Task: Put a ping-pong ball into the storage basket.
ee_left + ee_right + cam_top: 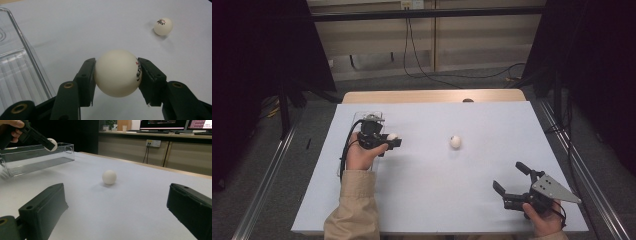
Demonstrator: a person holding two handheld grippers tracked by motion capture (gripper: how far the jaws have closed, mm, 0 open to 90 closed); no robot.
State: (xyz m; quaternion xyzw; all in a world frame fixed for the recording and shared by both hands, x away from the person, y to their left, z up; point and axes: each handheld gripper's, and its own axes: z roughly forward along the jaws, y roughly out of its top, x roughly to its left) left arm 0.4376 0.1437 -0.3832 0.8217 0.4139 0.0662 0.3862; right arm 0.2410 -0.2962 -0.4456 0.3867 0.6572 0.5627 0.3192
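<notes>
My left gripper (393, 138) is shut on a white ping-pong ball (117, 73), held above the table just right of a clear plastic bin (357, 120). The same held ball (51, 144) hangs in front of the bin (37, 161) in the right gripper view. A second white ball (455, 141) lies loose near the table's middle, also seen as ball (163, 26) and ball (109, 177). My right gripper (509, 176) stands open near the front right corner, jaws wide apart and aimed at the loose ball, with nothing between them.
The table is covered by a white sheet (482, 200); a strip of wooden tabletop (432, 96) shows at the far edge. Cables (422, 70) trail on the floor beyond. Dark curtains flank both sides.
</notes>
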